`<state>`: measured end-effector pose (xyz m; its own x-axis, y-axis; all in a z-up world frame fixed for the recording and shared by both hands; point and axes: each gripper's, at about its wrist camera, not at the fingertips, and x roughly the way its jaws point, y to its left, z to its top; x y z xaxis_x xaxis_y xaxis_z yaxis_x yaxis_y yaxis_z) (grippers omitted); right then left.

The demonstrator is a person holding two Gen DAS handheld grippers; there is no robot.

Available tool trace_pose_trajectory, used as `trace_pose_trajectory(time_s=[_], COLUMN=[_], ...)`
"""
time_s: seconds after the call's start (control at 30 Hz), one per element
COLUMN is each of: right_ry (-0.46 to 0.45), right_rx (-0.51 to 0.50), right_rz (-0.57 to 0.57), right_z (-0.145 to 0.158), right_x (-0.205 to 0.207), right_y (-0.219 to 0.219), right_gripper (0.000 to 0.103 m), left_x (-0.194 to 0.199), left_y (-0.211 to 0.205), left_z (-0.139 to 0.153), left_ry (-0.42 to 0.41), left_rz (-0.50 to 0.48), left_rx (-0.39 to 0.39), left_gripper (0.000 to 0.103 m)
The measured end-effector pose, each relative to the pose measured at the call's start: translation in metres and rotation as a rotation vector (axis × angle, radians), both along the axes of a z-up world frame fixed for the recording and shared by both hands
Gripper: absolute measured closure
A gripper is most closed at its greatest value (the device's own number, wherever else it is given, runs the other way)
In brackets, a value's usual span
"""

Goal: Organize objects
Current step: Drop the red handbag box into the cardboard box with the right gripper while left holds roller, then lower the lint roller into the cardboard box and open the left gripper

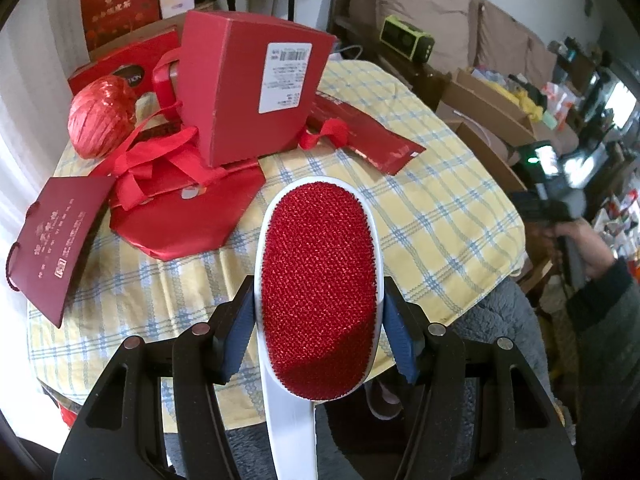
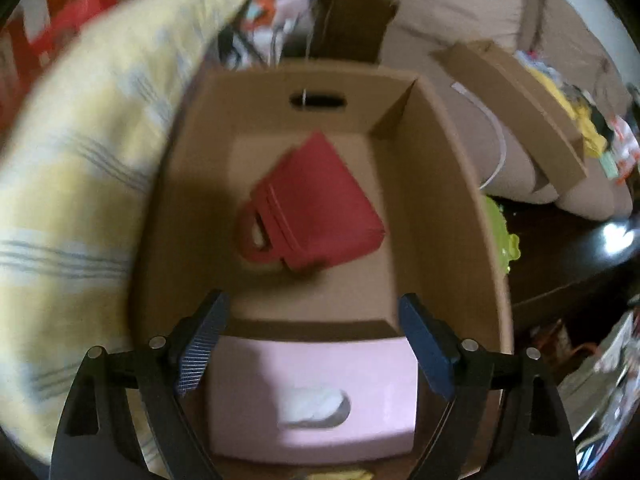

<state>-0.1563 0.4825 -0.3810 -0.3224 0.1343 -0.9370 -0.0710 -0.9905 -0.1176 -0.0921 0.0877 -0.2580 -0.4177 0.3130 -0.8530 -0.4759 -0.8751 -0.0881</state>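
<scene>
Down at the front of the left wrist view, a lint brush (image 1: 320,280) with a red fabric pad and a white handle is pinched by its sides between the blue pads of the left gripper (image 1: 320,336), above the near edge of the table (image 1: 440,216), which wears a yellow checked cloth. Farther back on that cloth stand a red box (image 1: 248,88) with a white label, a shiny red ball (image 1: 100,122) to its left, a flat red bag (image 1: 188,216) with ribbon handles, and a dark red paper bag (image 1: 56,248) hanging over the left edge. At the right edge a hand (image 1: 576,236) holds the other gripper, blurred.

From the right wrist, the right gripper (image 2: 312,344) is spread wide with nothing between its fingers, above an open cardboard box (image 2: 432,184) beside the table. Inside the box lies a small red handbag (image 2: 316,208) near the middle, apart from the fingers, and a pink tissue box (image 2: 312,396) at the near end. The picture is blurred.
</scene>
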Motion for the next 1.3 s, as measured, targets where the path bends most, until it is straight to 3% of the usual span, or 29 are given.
trace_pose_trajectory(time_s=[0.1, 0.23, 0.43, 0.57, 0.73, 0.83, 0.9, 1.0, 1.1, 1.2, 1.3], right_ry=[-0.023, -0.048, -0.022, 0.032, 0.089, 0.115, 0.179, 0.219, 0.247, 0.243, 0.186], right_rx=[0.037, 0.081, 0.13, 0.168, 0.073, 0.022, 0.006, -0.011, -0.017, -0.044, -0.062], right_rz=[0.013, 0.017, -0.066, -0.191, -0.231, -0.264, -0.291, -0.296, -0.308, -0.357, -0.404], right_z=[-0.022, -0.04, -0.05, -0.04, -0.017, 0.008, 0.037, 0.071, 0.086, 0.076, 0.064], right_x=[-0.013, -0.03, -0.041, -0.039, -0.024, -0.013, -0.003, 0.018, 0.048, 0.087, 0.103], right_y=[0.001, 0.001, 0.024, 0.054, 0.064, 0.066, 0.066, 0.065, 0.065, 0.066, 0.076], right_gripper=[0.015, 0.005, 0.004, 0.004, 0.007, 0.007, 0.007, 0.007, 0.004, 0.003, 0.003], left_x=[-0.002, -0.005, -0.005, -0.007, -0.004, -0.001, 0.001, 0.006, 0.004, -0.005, -0.01], left_y=[0.003, 0.005, 0.007, 0.006, 0.009, 0.014, 0.02, 0.031, 0.046, 0.071, 0.106], left_z=[-0.004, -0.012, -0.018, -0.021, -0.017, -0.007, 0.003, 0.025, 0.049, 0.067, 0.08], left_ry=[-0.006, -0.022, -0.017, -0.025, -0.017, -0.009, 0.004, 0.035, 0.016, -0.057, -0.046], left_rz=[-0.002, 0.008, 0.006, 0.013, 0.006, -0.008, -0.023, -0.049, -0.053, -0.044, -0.037], left_rx=[-0.012, -0.025, -0.06, -0.064, -0.069, -0.049, -0.037, 0.01, 0.137, 0.33, 0.402], left_gripper=[0.047, 0.047, 0.047, 0.047, 0.047, 0.047, 0.047, 0.047, 0.047, 0.047, 0.047])
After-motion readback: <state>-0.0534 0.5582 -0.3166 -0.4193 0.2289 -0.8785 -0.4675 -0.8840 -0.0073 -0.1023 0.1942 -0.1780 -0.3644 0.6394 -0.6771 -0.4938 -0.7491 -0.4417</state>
